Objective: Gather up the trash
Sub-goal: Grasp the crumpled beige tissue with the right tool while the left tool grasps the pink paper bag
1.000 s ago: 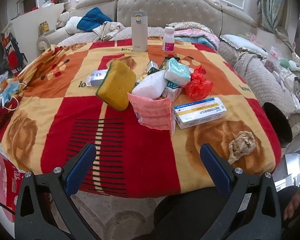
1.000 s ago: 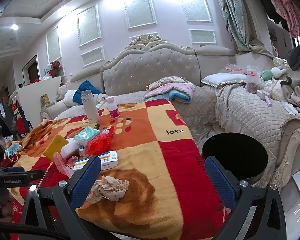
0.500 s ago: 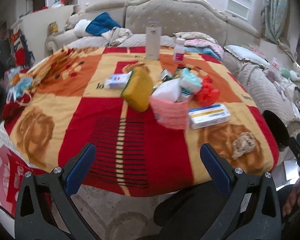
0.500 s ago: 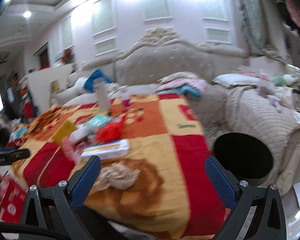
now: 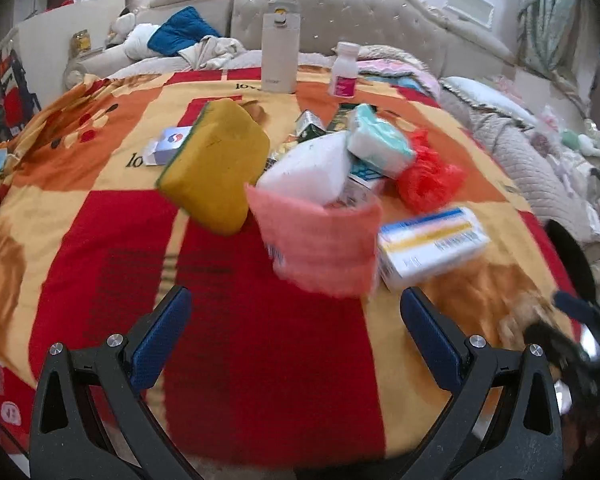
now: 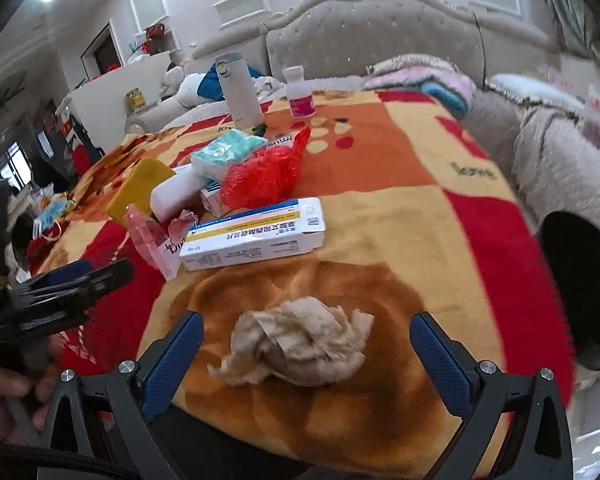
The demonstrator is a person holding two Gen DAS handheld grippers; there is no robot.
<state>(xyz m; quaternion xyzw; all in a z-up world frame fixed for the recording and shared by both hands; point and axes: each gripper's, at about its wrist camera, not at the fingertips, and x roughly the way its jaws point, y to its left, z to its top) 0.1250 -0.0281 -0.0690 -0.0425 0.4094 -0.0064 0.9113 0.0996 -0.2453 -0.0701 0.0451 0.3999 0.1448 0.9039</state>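
Observation:
A crumpled beige tissue (image 6: 300,348) lies on the blanket-covered table (image 6: 400,216), right between the spread fingers of my open right gripper (image 6: 306,356). Behind it sit a white medicine box (image 6: 256,236), a pink wrapper (image 6: 152,240), a red plastic bag (image 6: 264,176), a yellow sponge (image 6: 140,192) and a teal tissue pack (image 6: 224,152). My left gripper (image 5: 296,336) is open over the red stripe, short of the pink wrapper (image 5: 320,248) and the medicine box (image 5: 428,244). The yellow sponge (image 5: 216,172) leans up to its left. The right gripper (image 5: 572,332) shows blurred at the left wrist view's right edge.
A black bin (image 6: 580,280) stands past the table's right edge. At the far end stand a tall white flask (image 5: 280,52) and a small white bottle (image 5: 344,70). A quilted sofa (image 5: 516,152) runs along the right. A hand (image 6: 8,392) holds the left gripper (image 6: 60,284).
Both grippers moved forward and down toward the table. The right one swung left from beside the bin, so the crumpled tissue now sits between its fingers. Both stay open.

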